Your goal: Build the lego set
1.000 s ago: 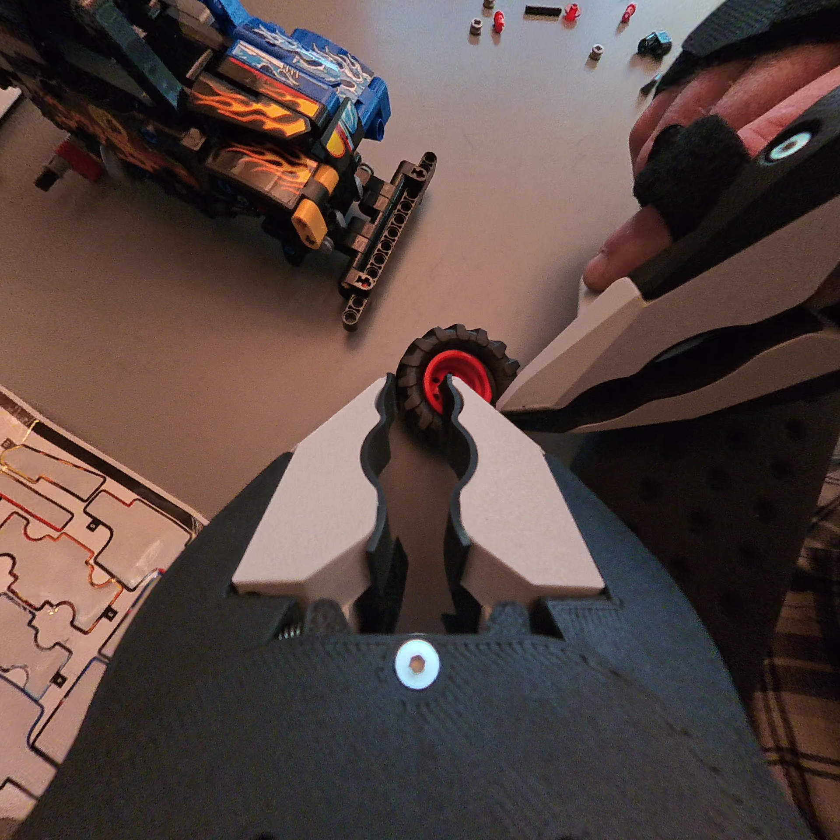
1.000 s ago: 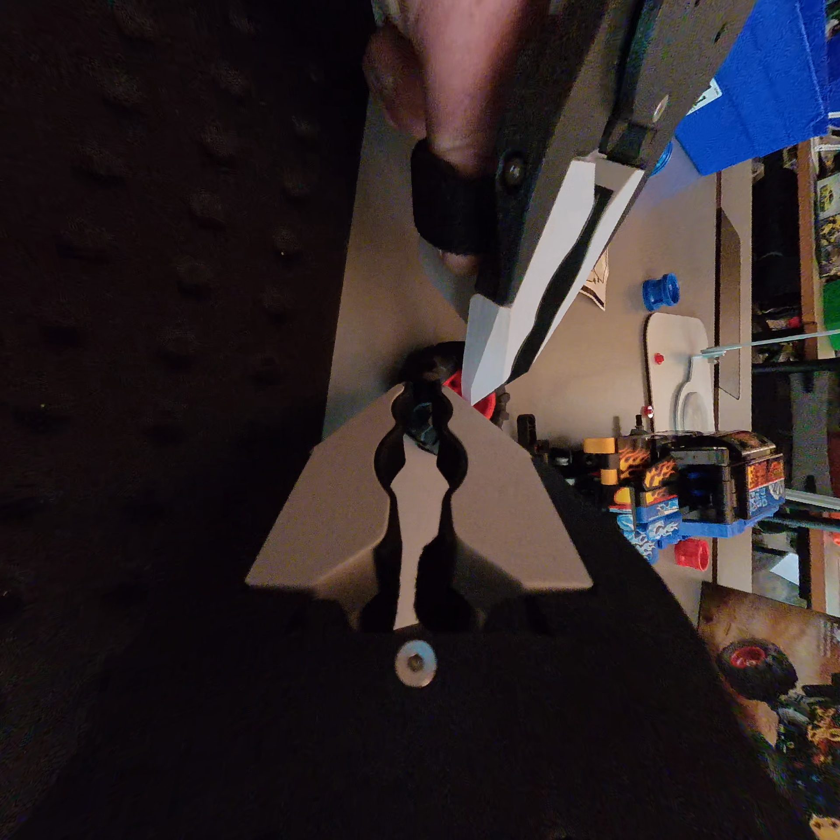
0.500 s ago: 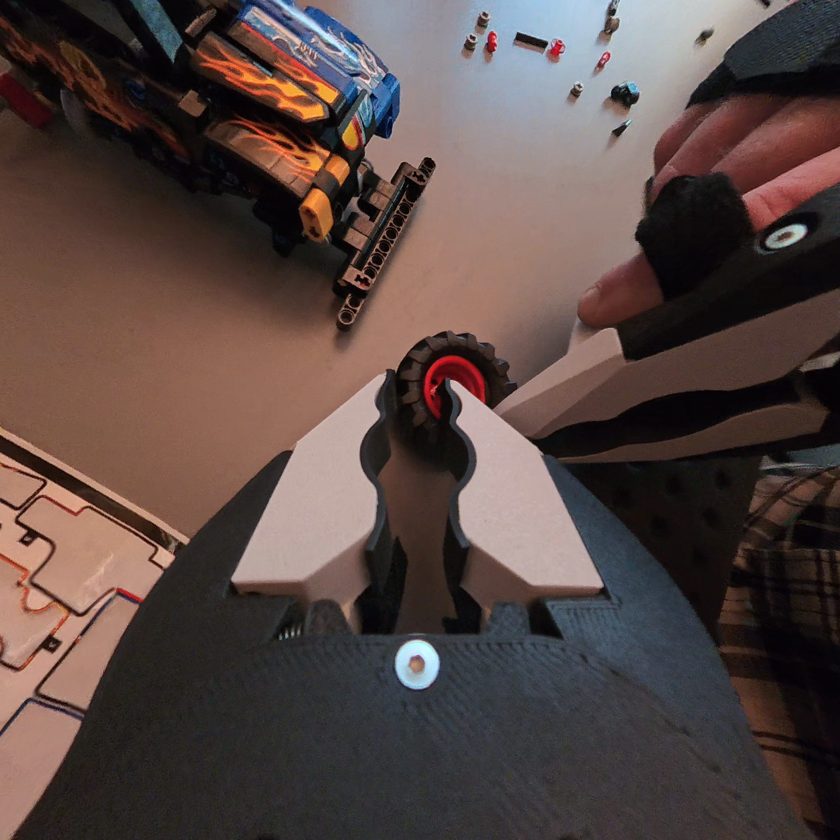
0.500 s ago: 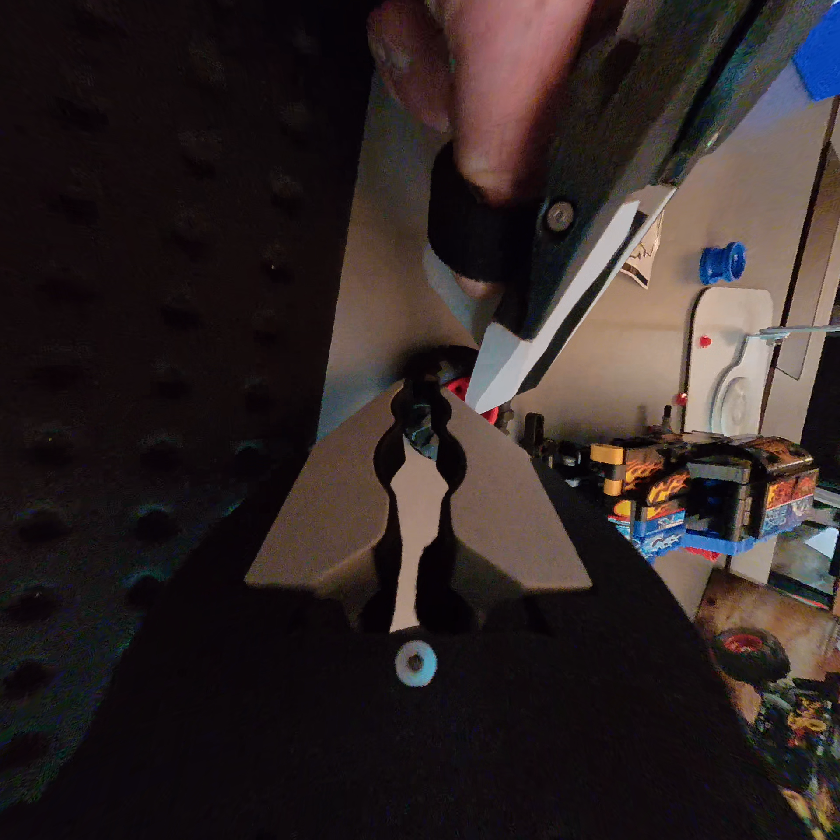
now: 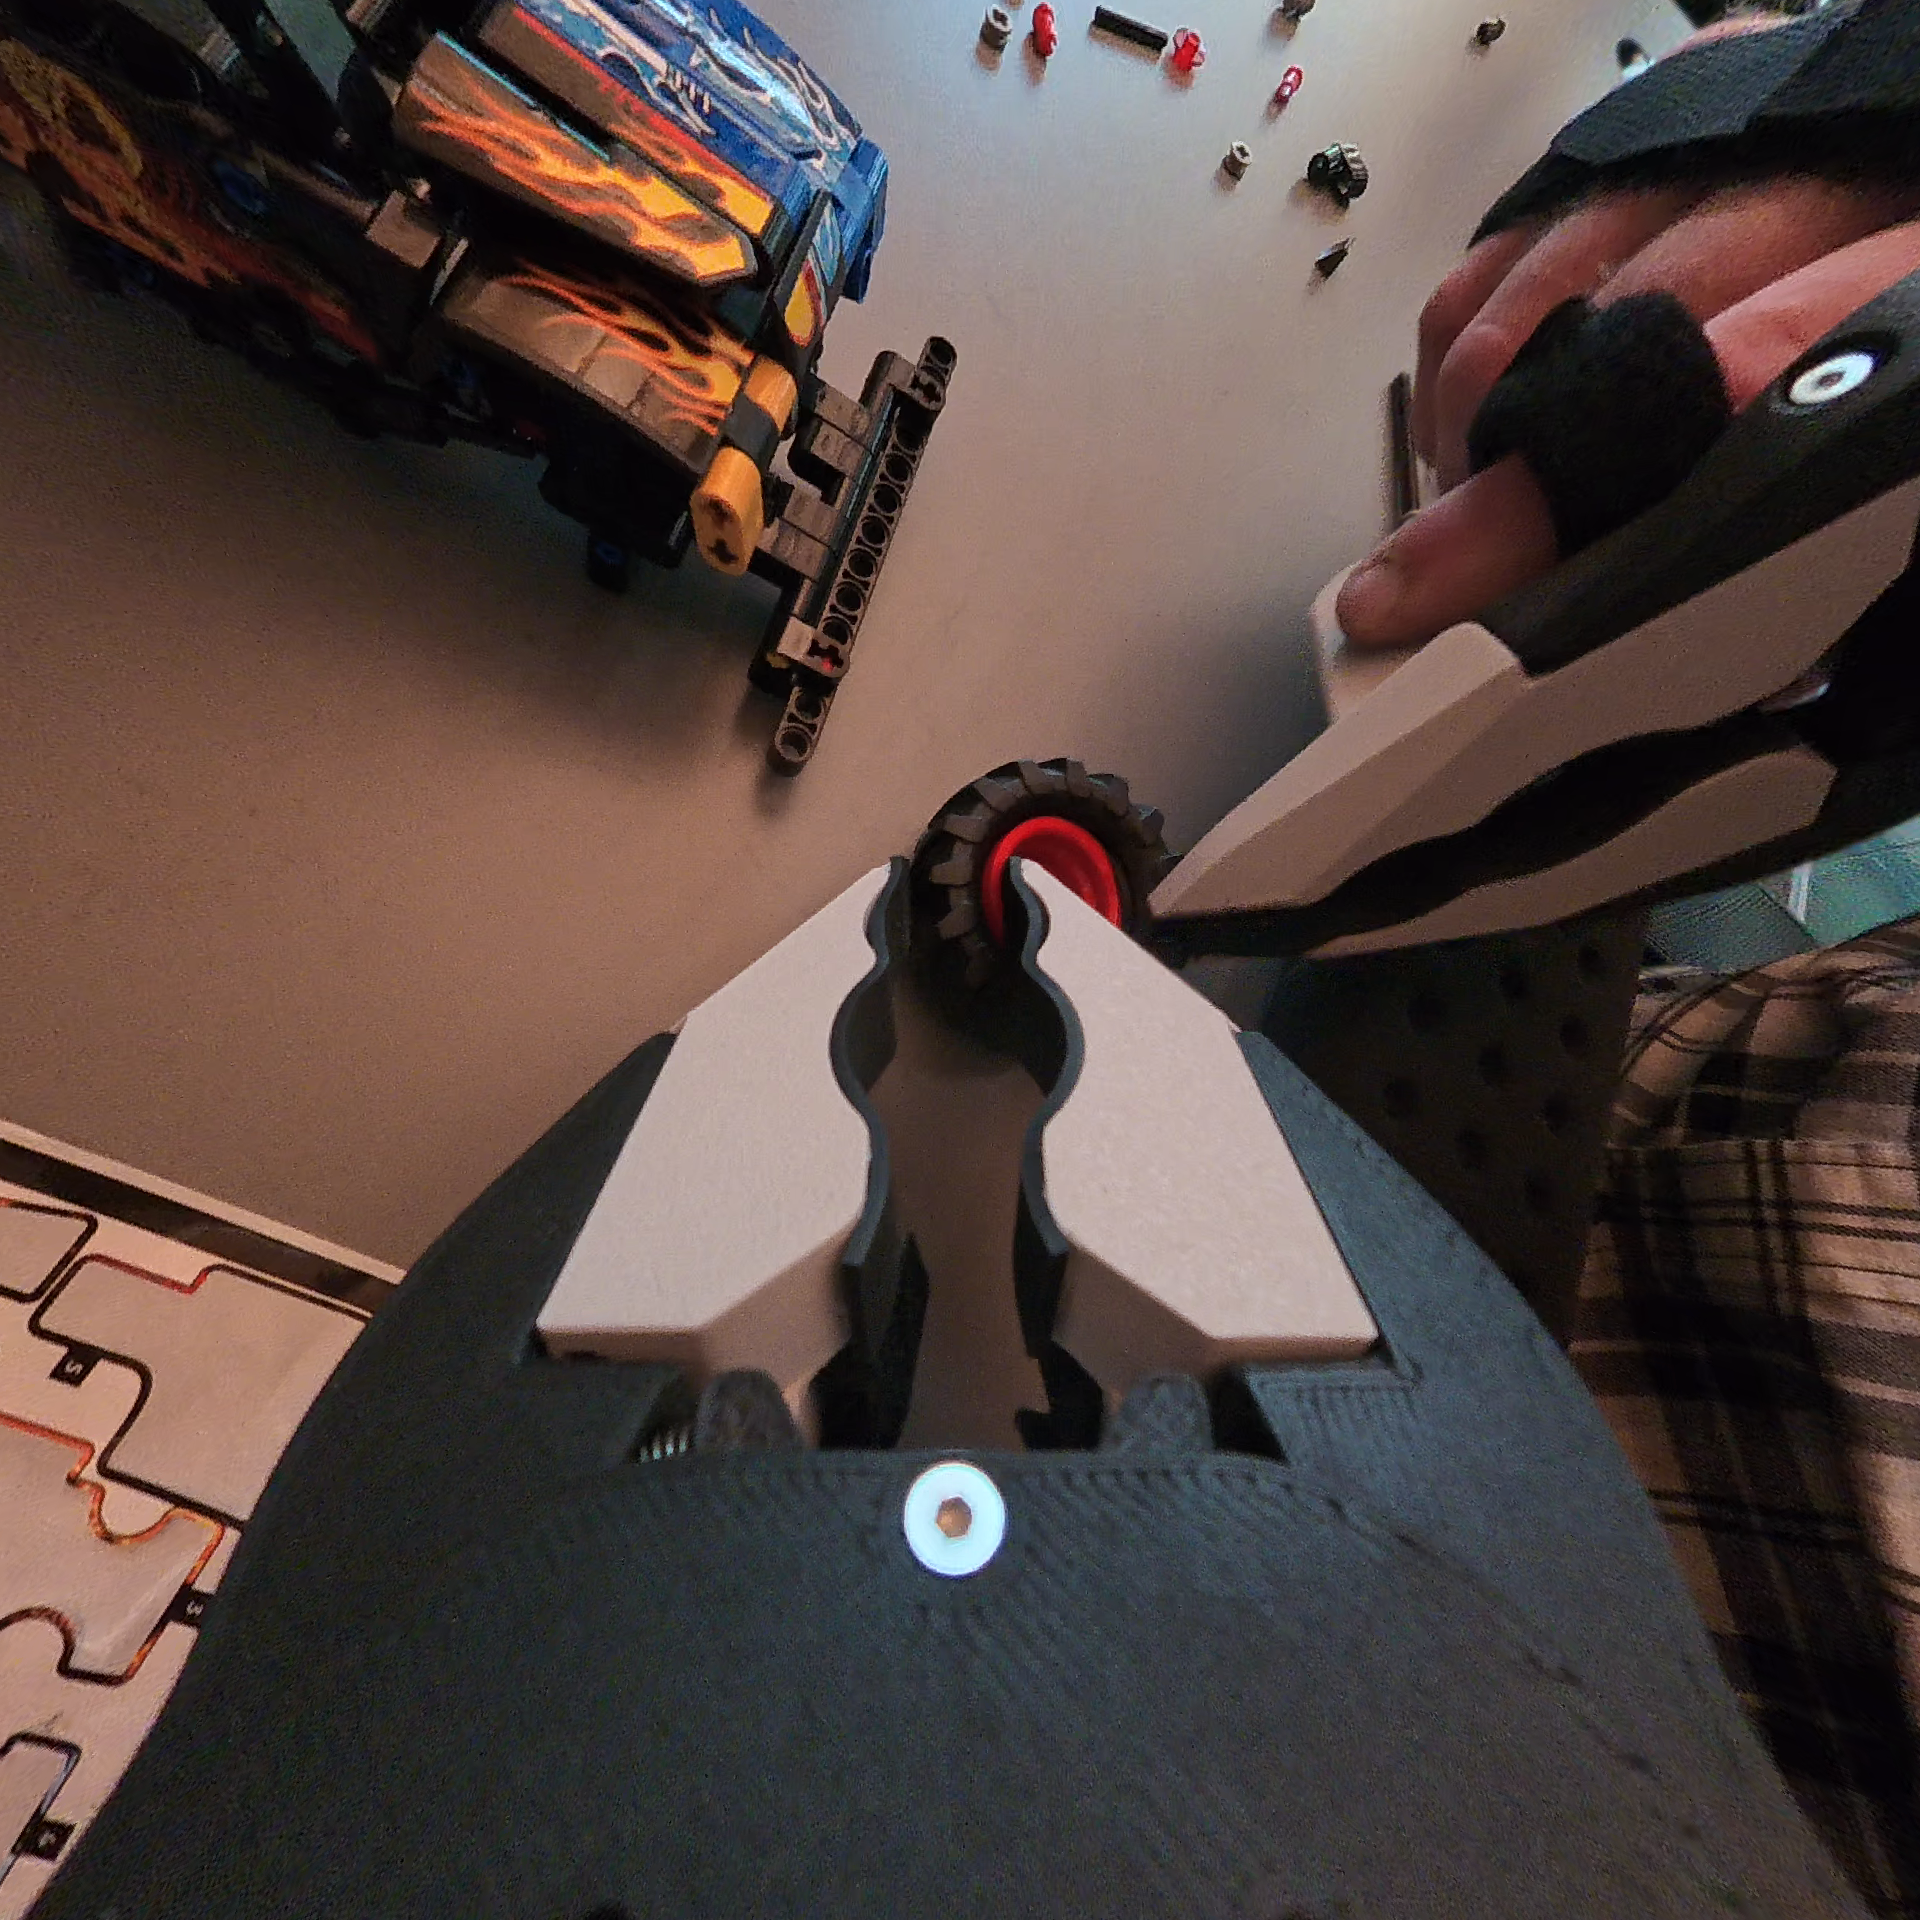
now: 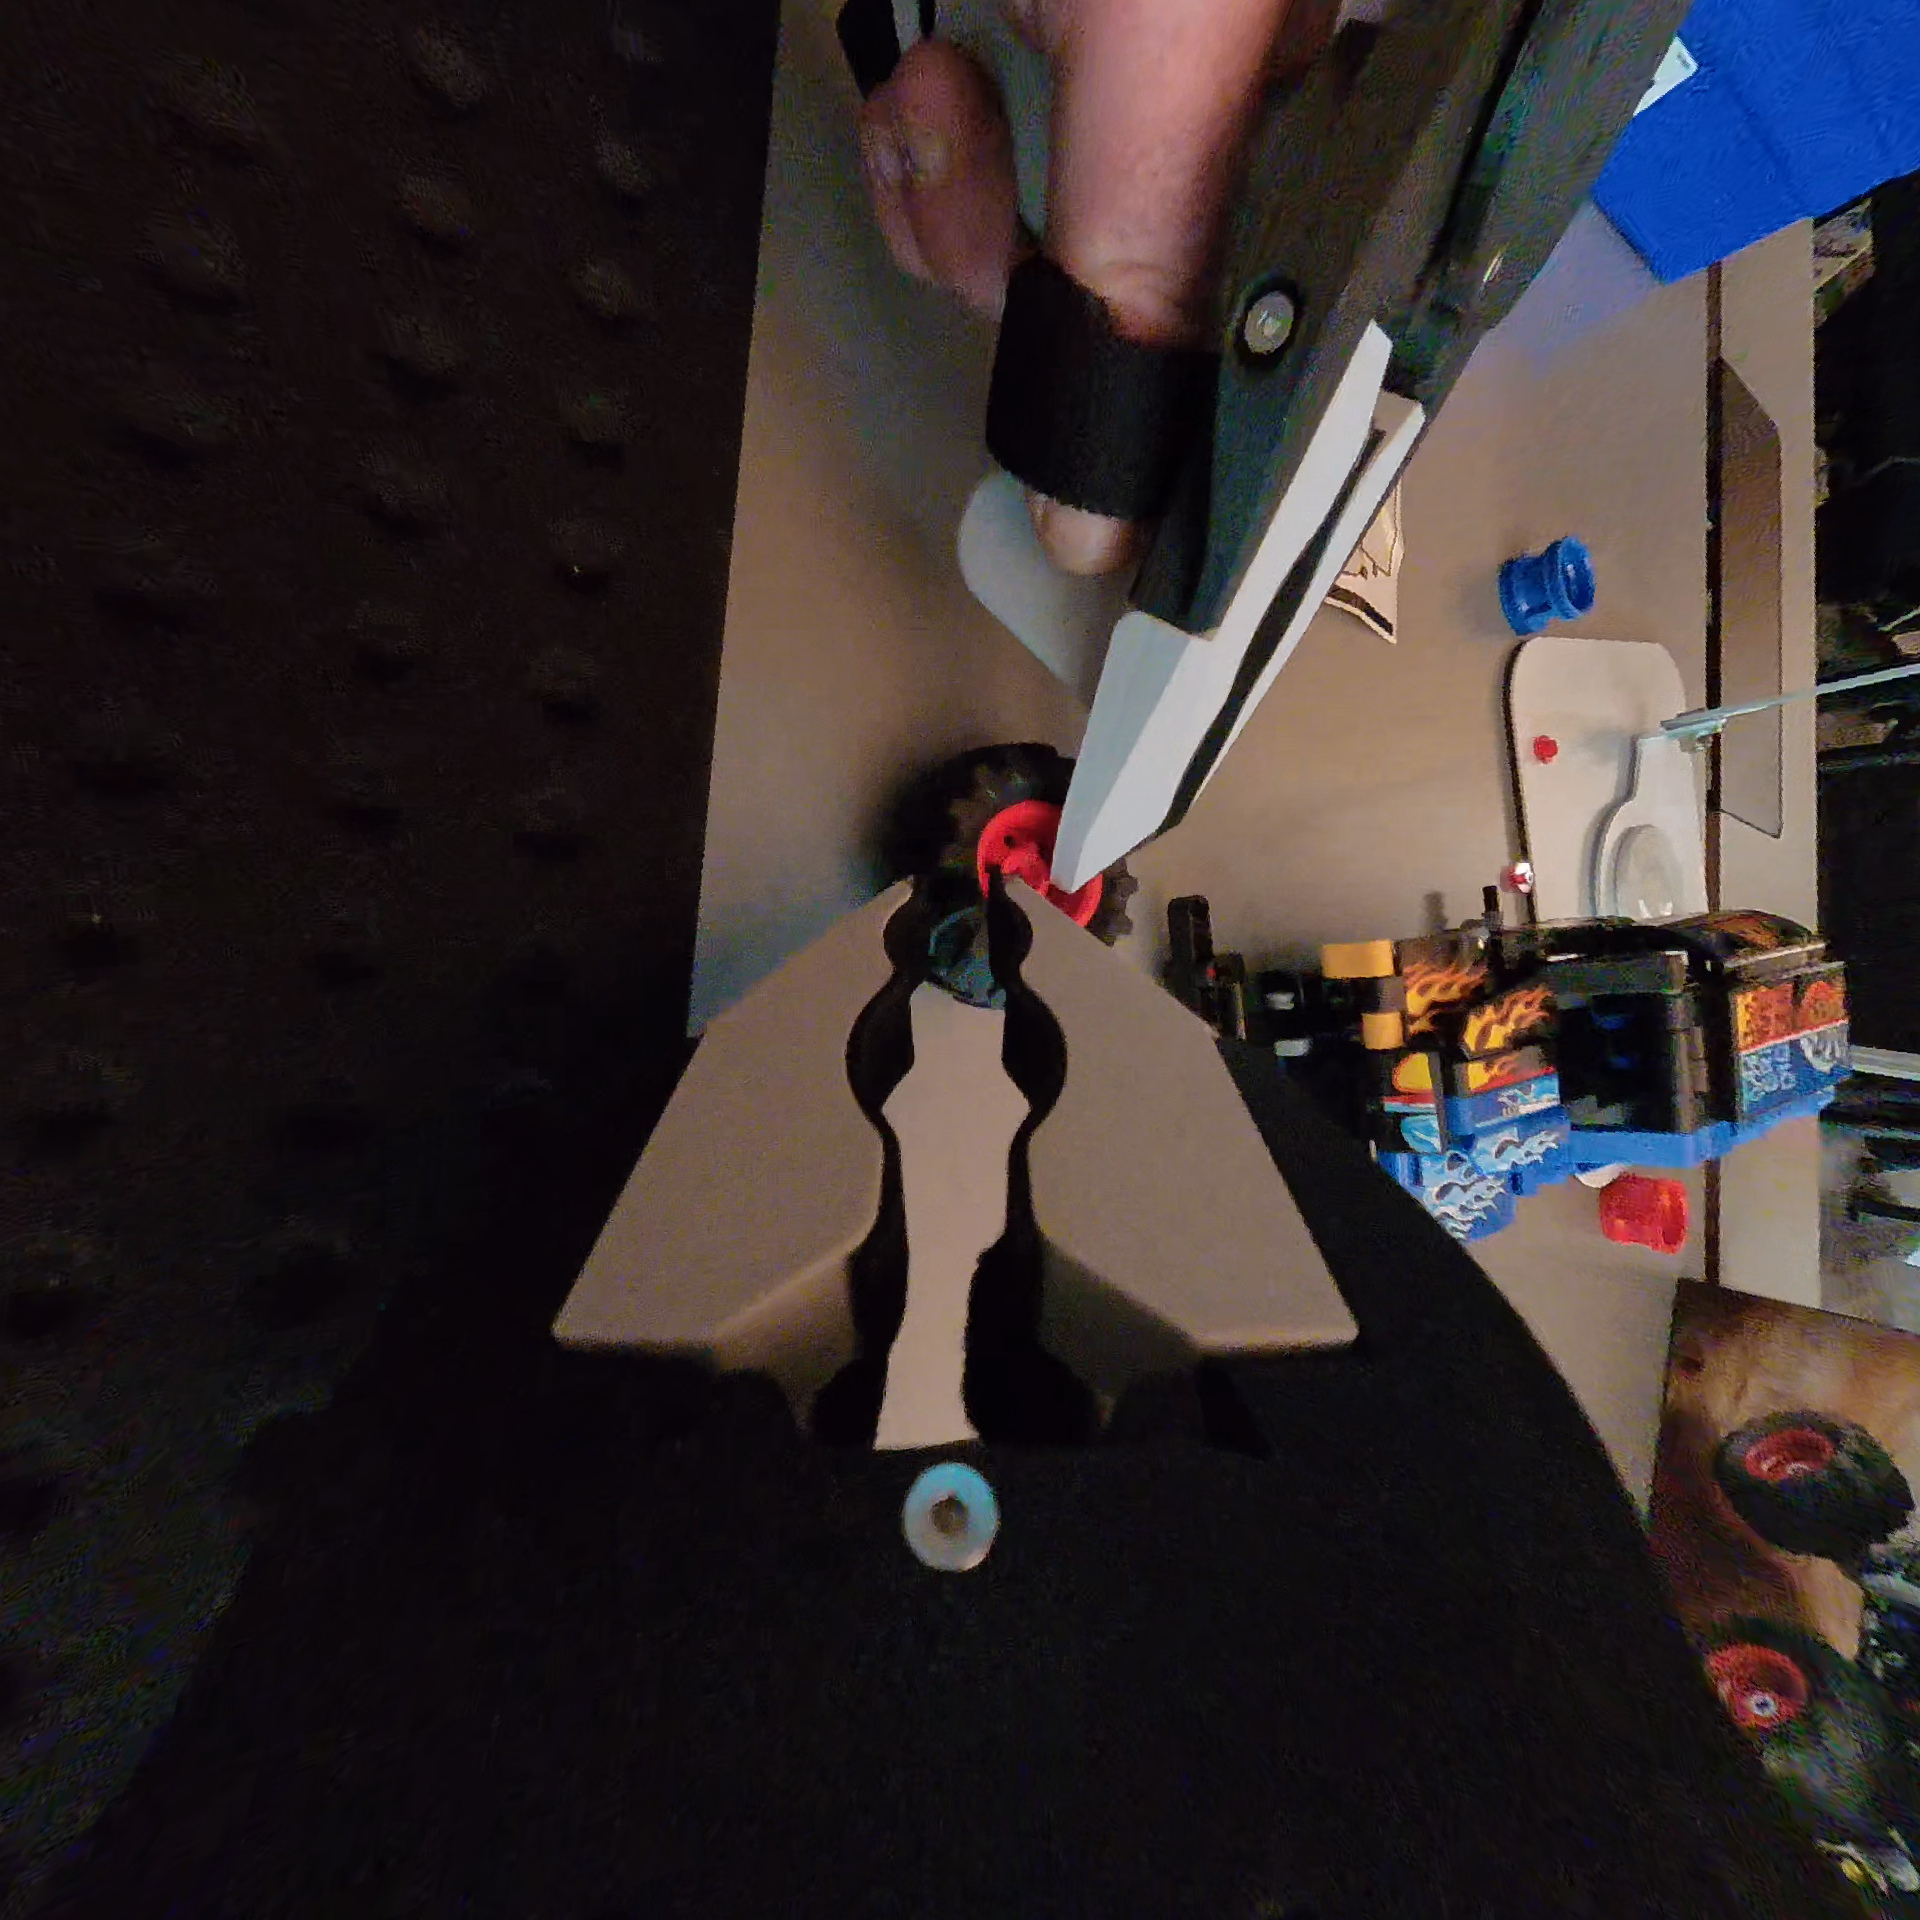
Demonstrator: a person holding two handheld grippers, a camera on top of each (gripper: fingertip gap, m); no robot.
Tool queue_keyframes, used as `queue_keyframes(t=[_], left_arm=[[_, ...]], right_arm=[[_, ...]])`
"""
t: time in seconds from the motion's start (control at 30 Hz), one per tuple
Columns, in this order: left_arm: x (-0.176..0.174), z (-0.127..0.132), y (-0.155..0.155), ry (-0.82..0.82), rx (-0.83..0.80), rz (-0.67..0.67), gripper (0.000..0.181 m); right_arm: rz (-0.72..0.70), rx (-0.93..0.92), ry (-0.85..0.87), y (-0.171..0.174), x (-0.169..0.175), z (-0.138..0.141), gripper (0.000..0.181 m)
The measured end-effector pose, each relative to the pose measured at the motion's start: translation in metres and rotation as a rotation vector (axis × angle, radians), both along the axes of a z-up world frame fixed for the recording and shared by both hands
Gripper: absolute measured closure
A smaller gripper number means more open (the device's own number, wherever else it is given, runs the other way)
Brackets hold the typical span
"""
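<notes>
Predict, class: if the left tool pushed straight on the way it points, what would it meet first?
The left tool already grips the black tyre with red rim, so that wheel comes first. Straight beyond lies bare grey table; the truck model seems off to the left, though depth is unclear.
</notes>
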State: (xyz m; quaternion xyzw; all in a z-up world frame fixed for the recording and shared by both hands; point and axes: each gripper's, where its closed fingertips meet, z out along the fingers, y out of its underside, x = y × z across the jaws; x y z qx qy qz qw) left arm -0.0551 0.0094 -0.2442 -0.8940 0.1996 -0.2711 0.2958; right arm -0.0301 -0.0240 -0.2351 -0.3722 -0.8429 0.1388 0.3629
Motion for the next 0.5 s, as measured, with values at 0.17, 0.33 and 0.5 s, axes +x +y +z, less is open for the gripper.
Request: queue_keyframes(t=[0.17, 0.33, 0.5], left_arm=[[0.0010, 0.0006, -0.0009, 0.030, 0.018, -0.016, 0.163], [0.0009, 0.0000, -0.0012, 0.030, 0.038, -0.008, 0.164], [0.0004, -0.0013, -0.0007, -0.103, -0.062, -0.038, 0.164]], right_arm=[[0.039, 0.017, -0.038, 0.0026, 0.0072, -0.0058, 0.172], [0.072, -0.013, -0.056, 0.0027, 0.0087, -0.0080, 0.174], [0.093, 0.048, -0.031, 0.0015, 0.0076, -0.0102, 0.174]])
